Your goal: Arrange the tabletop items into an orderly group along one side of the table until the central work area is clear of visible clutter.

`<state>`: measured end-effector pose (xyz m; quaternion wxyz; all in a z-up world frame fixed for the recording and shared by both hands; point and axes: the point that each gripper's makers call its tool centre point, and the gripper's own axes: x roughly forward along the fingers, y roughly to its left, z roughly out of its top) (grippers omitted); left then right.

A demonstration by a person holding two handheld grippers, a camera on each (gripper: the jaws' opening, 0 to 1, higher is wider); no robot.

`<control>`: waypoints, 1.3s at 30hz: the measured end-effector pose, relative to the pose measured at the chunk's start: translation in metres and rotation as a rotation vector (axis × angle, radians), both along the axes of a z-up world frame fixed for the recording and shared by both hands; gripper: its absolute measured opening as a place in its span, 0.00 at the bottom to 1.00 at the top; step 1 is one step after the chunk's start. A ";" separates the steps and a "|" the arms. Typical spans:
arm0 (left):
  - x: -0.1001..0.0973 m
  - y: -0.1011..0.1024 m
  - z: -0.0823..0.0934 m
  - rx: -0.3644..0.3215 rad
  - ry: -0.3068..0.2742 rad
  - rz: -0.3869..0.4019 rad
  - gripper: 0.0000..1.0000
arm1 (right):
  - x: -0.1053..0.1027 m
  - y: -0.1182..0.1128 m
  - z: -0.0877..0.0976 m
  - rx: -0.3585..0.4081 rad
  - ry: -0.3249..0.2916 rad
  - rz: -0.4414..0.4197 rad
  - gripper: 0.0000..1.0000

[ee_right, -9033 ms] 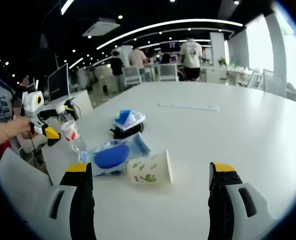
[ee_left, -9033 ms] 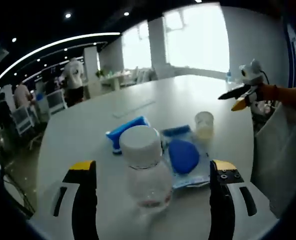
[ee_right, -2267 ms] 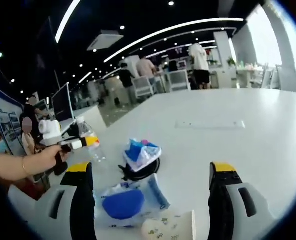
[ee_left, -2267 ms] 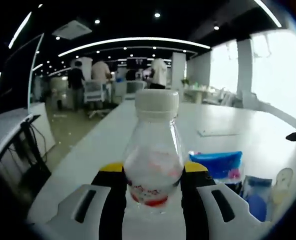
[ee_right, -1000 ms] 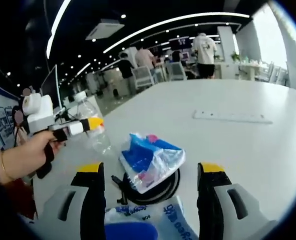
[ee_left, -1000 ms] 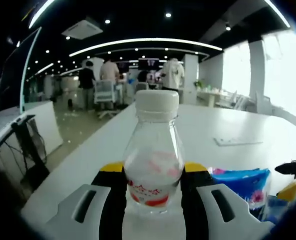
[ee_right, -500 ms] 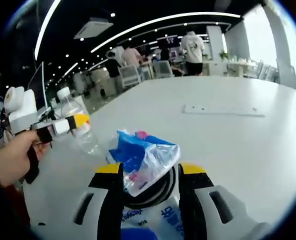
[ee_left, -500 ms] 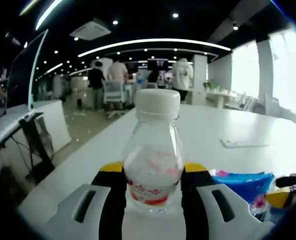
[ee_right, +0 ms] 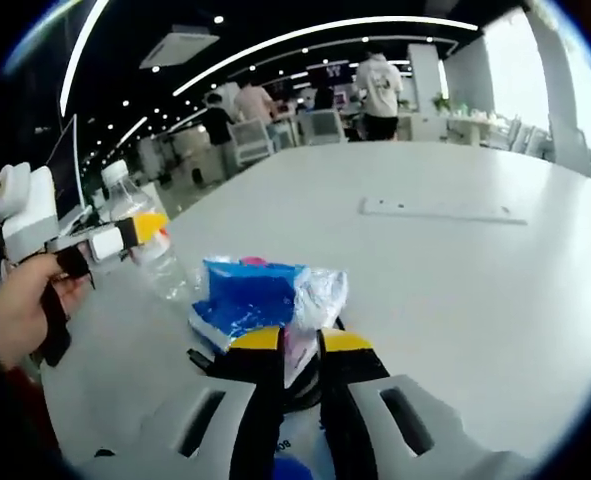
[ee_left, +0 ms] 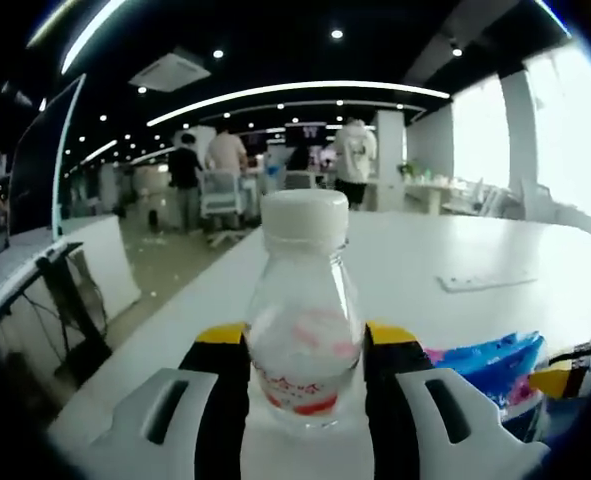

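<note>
On the white desk [ee_right: 455,290], the left tool [ee_left: 305,345] was clamped on a clear bottle [ee_left: 304,335] with a white cap — upright near the desk's edge. Just beside it, the right tool [ee_right: 300,350] pinched a blue packet [ee_right: 260,295] lying on a black object.

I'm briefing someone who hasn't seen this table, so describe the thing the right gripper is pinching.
On the white table, near its edge, beside the clear bottle held by the left gripper, the right gripper pinches a blue packet. It alone is crinkly blue-and-clear plastic with pink.
</note>
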<state>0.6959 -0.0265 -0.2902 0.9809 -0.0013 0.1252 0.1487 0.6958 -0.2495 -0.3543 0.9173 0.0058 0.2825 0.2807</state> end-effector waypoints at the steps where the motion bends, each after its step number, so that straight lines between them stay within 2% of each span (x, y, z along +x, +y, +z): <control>1: 0.001 0.000 0.002 0.014 -0.002 -0.008 0.45 | 0.000 0.000 0.000 0.003 0.002 -0.002 0.05; 4: 0.001 -0.002 0.012 0.041 -0.022 -0.024 0.50 | 0.002 -0.002 -0.001 0.022 0.038 -0.036 0.03; 8: -0.002 -0.001 0.016 0.048 -0.029 -0.025 0.57 | 0.003 -0.002 0.004 0.031 0.037 -0.042 0.02; 16: -0.016 -0.001 -0.001 -0.020 0.061 -0.033 0.68 | 0.002 -0.007 0.010 0.065 0.073 -0.059 0.01; 23: -0.022 -0.007 -0.005 -0.053 0.075 -0.059 0.79 | 0.003 -0.015 0.019 0.076 0.077 -0.077 0.01; 30: -0.029 -0.016 0.000 -0.031 0.082 -0.098 0.97 | 0.006 -0.030 0.029 0.093 0.081 -0.115 0.01; 39: -0.040 -0.025 0.001 -0.023 0.104 -0.148 0.99 | 0.008 -0.041 0.041 0.120 0.084 -0.109 0.01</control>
